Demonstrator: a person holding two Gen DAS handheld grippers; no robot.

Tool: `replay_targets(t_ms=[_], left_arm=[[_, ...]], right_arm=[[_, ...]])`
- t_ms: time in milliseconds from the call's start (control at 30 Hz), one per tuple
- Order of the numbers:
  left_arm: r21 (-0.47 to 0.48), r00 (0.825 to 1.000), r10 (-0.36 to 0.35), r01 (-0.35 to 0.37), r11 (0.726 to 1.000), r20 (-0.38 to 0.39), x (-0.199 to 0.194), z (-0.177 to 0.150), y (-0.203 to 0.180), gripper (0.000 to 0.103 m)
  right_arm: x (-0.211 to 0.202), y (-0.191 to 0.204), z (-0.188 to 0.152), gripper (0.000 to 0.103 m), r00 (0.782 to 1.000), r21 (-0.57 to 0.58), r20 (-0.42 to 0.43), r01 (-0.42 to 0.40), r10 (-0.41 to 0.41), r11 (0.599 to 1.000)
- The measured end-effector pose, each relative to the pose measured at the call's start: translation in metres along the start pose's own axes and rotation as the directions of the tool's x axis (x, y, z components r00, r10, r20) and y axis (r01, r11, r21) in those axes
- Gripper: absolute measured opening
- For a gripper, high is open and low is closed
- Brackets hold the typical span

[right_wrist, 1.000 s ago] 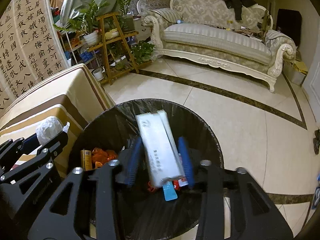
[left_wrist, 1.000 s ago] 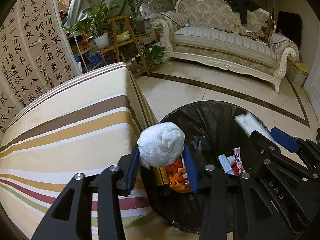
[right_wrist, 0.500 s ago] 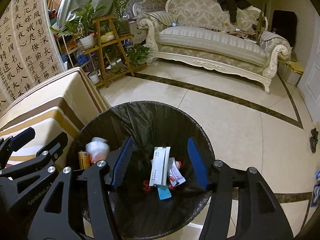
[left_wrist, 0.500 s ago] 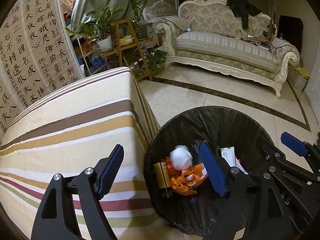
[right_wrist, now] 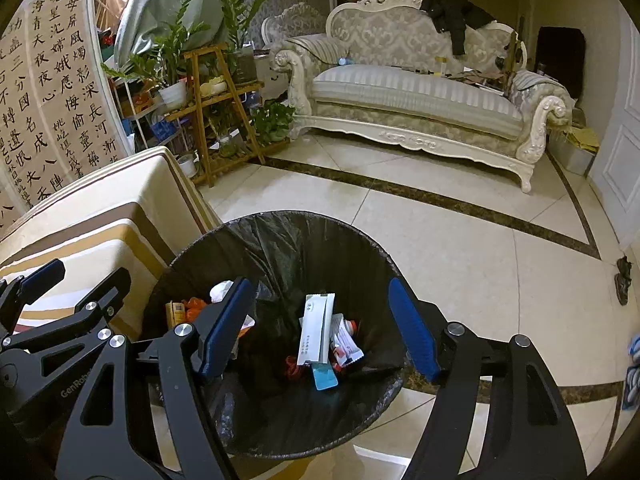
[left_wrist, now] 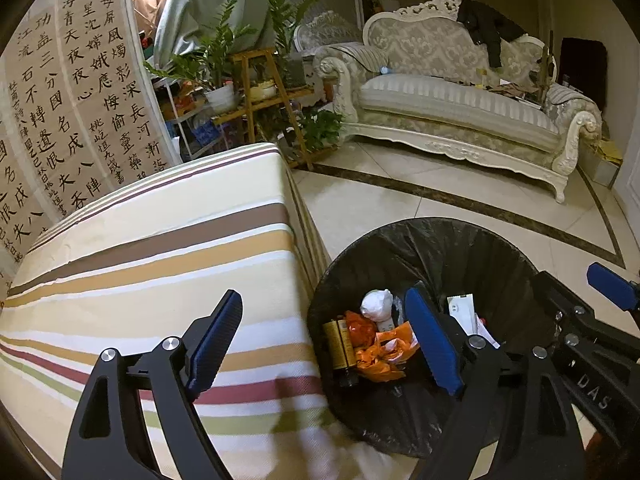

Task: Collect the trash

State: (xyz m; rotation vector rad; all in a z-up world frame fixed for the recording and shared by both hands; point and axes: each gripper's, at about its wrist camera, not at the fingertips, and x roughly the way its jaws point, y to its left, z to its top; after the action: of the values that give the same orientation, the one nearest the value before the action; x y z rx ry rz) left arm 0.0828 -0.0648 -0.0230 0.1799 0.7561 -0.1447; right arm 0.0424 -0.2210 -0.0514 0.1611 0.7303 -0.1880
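1. Jaws of my left gripper (left_wrist: 324,328) stand wide with nothing between the blue pads; they have just been opening, and the white crumpled wad (left_wrist: 376,304) lies down in the trash bin (left_wrist: 460,240).
2. My right gripper (right_wrist: 320,320) is wide apart too, its jaws having just been opening, with no thing in them; the long white wrapper (right_wrist: 316,328) rests inside the bin below, leaning among other small packets.
3. Both my grippers hang over the bin's mouth, tilted downward, the left one over its left side, the right one nearer the middle.
4. The bin is lined with a black bag and stands on the pale tiled floor (right_wrist: 460,248), just beside the right edge of the striped tablecloth (left_wrist: 140,248).
5. Inside, on the left, the wad sits next to orange plastic scraps (left_wrist: 380,348) and a yellow box (left_wrist: 340,344); the wrapper lies to the right, with a light blue piece (right_wrist: 324,378) at its near end.
6. Far across the floor stand an ornate sofa (right_wrist: 420,96) and a wooden plant stand (right_wrist: 216,112); calligraphy sheets (left_wrist: 72,100) cover the left wall.
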Motion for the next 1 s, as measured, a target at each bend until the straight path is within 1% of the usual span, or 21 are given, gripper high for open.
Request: replay_targets(t_ms=[267, 333, 633, 1000], left_arm=[[-0.023, 0.999, 0.010, -0.010, 1.000, 0.040, -0.027, -0.008, 0.012, 0.083], [-0.029, 0.999, 0.011, -0.009, 1.000, 0.052, -0.036, -0.009, 0.015, 0.084], [-0.043, 0.997, 0.006, -0.003, 0.999, 0.079, -0.061, -0.021, 0.027, 0.084], [-0.068, 0.995, 0.005, 0.002, 0.998, 0.103, -0.080, -0.030, 0.041, 0.084]], right_arm=[[-0.026, 0.011, -0.005, 0.072, 0.999, -0.026, 0.037, -0.010, 0.011, 1.000], [-0.034, 0.014, -0.006, 0.079, 0.999, -0.032, 0.053, -0.010, 0.012, 0.999], [-0.060, 0.024, -0.012, 0.079, 0.996, -0.049, 0.087, -0.014, 0.018, 0.999], [-0.083, 0.030, -0.020, 0.080, 0.994, -0.059, 0.110, -0.015, 0.021, 0.998]])
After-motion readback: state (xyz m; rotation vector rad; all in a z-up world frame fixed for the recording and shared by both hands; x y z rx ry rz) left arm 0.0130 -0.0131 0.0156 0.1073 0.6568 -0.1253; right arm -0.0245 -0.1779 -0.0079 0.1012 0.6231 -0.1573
